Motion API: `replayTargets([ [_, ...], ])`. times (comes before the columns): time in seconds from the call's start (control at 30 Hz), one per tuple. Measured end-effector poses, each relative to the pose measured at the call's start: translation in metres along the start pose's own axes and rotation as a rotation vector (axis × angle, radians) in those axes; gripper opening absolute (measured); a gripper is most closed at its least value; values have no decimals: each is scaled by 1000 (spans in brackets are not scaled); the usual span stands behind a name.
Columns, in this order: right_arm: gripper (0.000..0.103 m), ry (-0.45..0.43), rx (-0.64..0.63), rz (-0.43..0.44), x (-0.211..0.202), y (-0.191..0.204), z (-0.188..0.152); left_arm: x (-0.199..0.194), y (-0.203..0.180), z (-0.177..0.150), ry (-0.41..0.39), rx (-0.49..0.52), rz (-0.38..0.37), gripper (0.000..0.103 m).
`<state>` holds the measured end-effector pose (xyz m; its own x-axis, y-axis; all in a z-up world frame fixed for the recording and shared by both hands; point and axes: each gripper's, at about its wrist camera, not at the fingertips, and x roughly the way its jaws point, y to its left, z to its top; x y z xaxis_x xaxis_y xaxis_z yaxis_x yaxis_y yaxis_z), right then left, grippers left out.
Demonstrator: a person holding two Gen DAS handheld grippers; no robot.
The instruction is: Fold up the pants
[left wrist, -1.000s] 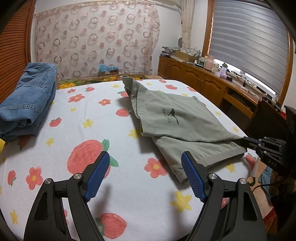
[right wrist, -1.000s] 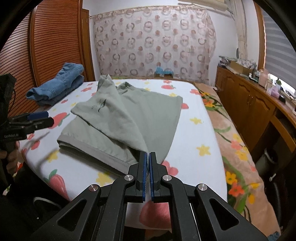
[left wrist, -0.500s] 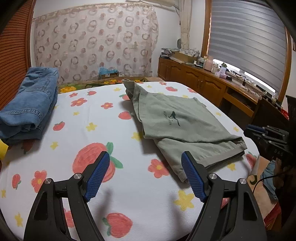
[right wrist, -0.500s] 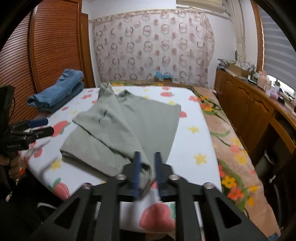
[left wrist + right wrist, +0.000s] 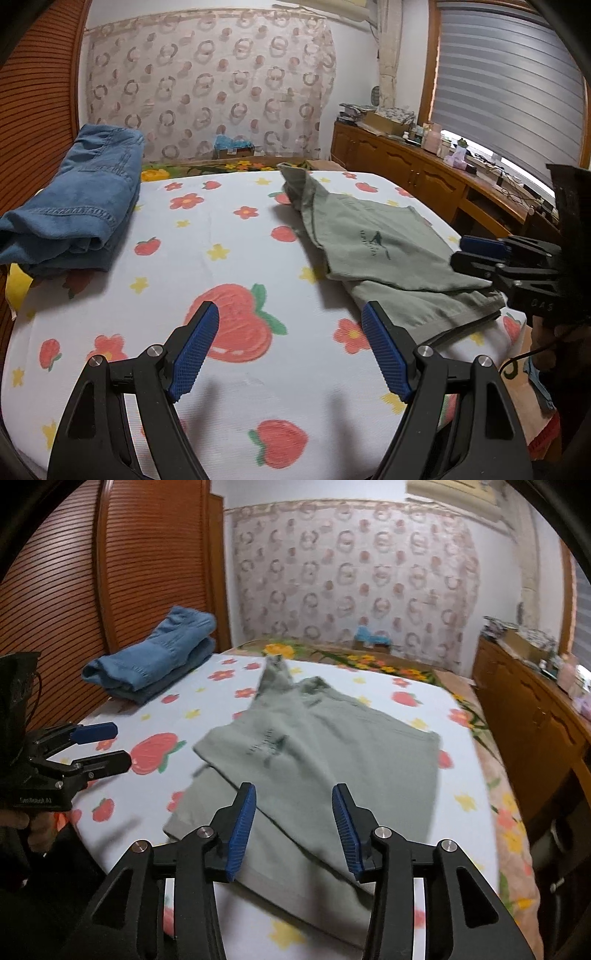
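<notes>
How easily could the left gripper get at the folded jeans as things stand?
Probably easily. The left gripper is open and holds nothing, and the folded jeans lie on the bedsheet to its far left, with only bare sheet between them. The green pants lie off to the right.

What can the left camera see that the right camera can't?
Only the left wrist view shows the window blind and the big strawberry print between the open left gripper fingers. Only the right wrist view shows the full far edge of the green pants and the flowered blanket beside the sheet; the right gripper, whose jaws have just been opening, holds nothing. Both show the pants, the folded jeans, the curtain and the wooden cabinets.
</notes>
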<state>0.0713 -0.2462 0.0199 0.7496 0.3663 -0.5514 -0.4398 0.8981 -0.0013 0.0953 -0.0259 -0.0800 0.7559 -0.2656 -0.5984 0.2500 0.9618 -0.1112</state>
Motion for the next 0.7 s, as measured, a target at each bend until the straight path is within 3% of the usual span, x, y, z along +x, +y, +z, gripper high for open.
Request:
replayTargets([
  [0.2, 46, 90, -19, 37, 35, 3, 16, 2, 11, -4, 9, -21, 16, 80],
  [0.7, 46, 143, -132, 96, 62, 25, 34, -3, 32, -16, 21, -55, 30, 80],
])
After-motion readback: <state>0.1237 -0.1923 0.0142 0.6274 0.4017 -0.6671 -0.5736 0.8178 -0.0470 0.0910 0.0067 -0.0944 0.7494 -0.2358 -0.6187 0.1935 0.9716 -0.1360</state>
